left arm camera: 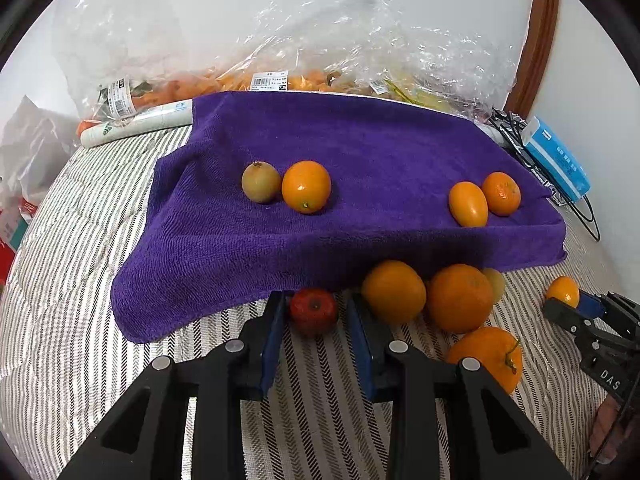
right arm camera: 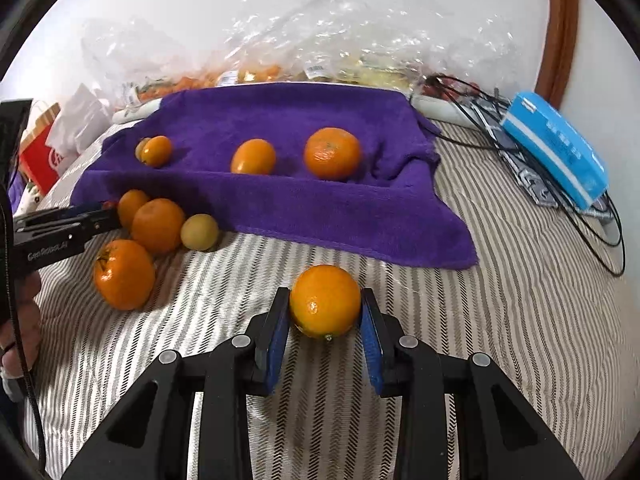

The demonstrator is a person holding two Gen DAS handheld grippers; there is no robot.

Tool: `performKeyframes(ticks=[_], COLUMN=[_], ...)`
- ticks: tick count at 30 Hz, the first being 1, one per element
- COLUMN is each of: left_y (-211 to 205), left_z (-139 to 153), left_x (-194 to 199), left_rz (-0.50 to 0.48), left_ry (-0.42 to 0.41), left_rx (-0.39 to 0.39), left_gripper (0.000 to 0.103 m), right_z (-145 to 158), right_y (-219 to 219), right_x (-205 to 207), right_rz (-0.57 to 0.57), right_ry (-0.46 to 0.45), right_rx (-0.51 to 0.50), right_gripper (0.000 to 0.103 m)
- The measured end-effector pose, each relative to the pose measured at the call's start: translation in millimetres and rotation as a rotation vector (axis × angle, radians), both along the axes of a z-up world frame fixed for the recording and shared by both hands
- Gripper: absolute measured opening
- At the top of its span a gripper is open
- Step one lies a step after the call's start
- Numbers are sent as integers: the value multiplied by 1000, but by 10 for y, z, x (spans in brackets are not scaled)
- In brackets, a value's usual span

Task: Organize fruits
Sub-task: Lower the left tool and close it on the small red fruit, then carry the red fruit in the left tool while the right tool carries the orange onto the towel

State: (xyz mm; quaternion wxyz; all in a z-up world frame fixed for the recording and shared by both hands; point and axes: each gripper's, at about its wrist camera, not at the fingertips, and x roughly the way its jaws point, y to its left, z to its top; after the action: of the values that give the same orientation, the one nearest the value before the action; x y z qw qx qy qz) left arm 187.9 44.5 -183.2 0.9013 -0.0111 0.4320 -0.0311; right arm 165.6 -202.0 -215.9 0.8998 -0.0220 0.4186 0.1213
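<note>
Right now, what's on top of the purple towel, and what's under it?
On the purple towel: a greenish-brown fruit and three orange fruits. The towel drapes over something raised; what it is stays hidden.

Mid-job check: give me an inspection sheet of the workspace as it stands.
Surface: striped bedding, purple towel over a raised base.
Job's things: four fruits on the towel; loose pile at its front edge.
Clutter: plastic bags behind, blue box at right.
Grippers: left gripper shut on red fruit; right gripper shut on orange.
Cables: black cables beside the box.
Surroundings: white wall, wooden frame.
</note>
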Motion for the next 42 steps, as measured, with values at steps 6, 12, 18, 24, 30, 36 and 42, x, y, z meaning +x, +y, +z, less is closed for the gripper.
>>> performKeyframes(ticks=[6,12,18,24,30,36,42], left_y=[42,111,97,99,133,118,114], left_z=[4,9,23,106,287,702,1101], left_x=[-5,-17,-68,-178,-321,-351,-159], left_rz=[7,7,-11,-4,-22,-58,-53], left_ry=[-8,-8,-5,-31,-58,-118,-215], left_rx=[-25,-95,-129,-110,-140,-197,-193], left_gripper=[26,24,24,24,24,24,24], right_z=[-13,-9,23,82,256,651,991], right_y=[-28,-50,-82,-103,-43,69,218], right_x=[-2,3,-31,-73,-88,-64,97], right_rz=[-22,-25,-18,-21,9,45,63], right_ry=[0,-3,-20,-48,-46,-129,-196], right_rx=[0,16,50,71,104,127,108], right_gripper=[34,34,34,34,34,34,34])
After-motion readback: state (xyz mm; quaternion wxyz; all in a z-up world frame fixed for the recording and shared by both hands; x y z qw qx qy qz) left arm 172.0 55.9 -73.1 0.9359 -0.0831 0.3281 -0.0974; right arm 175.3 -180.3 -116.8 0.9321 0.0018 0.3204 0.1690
